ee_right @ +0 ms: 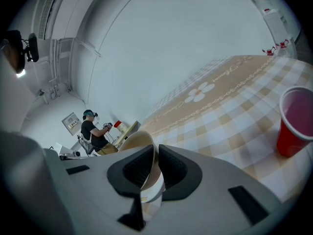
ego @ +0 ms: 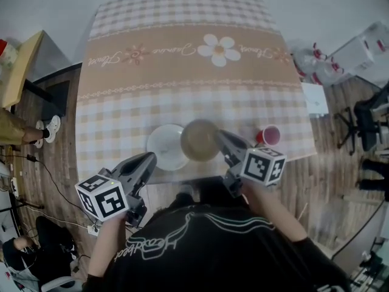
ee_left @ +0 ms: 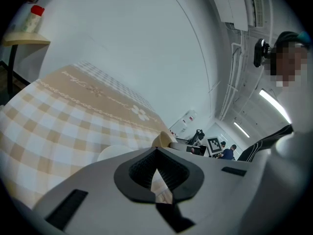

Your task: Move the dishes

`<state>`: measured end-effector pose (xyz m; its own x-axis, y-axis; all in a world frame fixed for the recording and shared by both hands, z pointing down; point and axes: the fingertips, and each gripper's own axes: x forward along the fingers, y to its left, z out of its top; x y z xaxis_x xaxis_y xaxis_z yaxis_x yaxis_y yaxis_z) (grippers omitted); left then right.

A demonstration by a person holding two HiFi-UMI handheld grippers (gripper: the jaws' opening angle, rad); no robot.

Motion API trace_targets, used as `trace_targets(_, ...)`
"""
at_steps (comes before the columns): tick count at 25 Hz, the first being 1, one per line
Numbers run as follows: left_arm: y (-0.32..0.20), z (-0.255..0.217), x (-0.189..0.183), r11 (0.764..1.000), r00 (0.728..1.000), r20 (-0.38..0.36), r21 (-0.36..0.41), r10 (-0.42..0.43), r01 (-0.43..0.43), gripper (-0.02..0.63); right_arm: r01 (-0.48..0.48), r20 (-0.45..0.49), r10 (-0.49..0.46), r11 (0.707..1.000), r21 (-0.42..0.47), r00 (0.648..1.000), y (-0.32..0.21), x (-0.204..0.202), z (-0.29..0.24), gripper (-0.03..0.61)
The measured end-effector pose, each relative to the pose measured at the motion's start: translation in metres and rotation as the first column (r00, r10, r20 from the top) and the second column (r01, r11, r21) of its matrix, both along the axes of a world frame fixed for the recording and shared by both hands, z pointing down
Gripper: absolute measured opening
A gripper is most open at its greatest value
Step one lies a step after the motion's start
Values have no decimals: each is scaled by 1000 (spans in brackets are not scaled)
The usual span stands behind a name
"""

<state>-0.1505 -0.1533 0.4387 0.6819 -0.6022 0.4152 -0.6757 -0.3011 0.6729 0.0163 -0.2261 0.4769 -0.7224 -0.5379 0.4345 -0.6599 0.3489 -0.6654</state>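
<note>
The dishes are two, both at the near edge of the bench (ego: 182, 96): a tan bowl (ego: 200, 140) and a white dish (ego: 164, 146) right beside it on the left. From above, their rims seem to touch or overlap. The right claw (ego: 226, 143) is clamped on the tan bowl's near rim. Its own view shows the thin wall of the bowl pinched between the two dark pads, and the bowl leans over. The left claw (ego: 149, 159) sits at the near edge of the white dish. Its tips are drawn together with nothing between them, only checked cloth showing through the slit behind. A red cup (ego: 268, 135) stands upright on the cloth to the right of the bowl, apart from it.

As for writing, the checked cloth has a tan band with a white daisy (ego: 219, 49) in the middle. Cursive words run either side of it, upside down from here and too small for me to read. Each claw carries a cube (ego: 102, 196) with black-and-white square markers, patterns rather than letters. The person's dark shirt (ego: 200, 248) has pale looping script across it, which I cannot make out.
</note>
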Motion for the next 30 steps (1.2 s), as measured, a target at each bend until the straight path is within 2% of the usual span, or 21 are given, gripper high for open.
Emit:
trace_targets(11, -12, 6, 39, 997, 997, 2, -13, 81, -81, -5, -132, -52, 133, 991, 28, 990, -6, 69, 11, 43)
trace_targets(16, -16, 7, 49, 994, 994, 4, -5, 105, -105, -5, -192, -58, 192, 981, 5, 980, -6, 91, 21, 43)
trace_targets(23, -19, 11, 49, 996, 996, 17, -21, 84, -84, -5, -224, -70, 222, 974, -25, 973, -5, 104, 38, 44)
trace_targets(30, -23, 11, 47, 997, 997, 23, -22, 70, -70, -5, -204, -72, 197, 974, -102, 978, 0, 98, 64, 44)
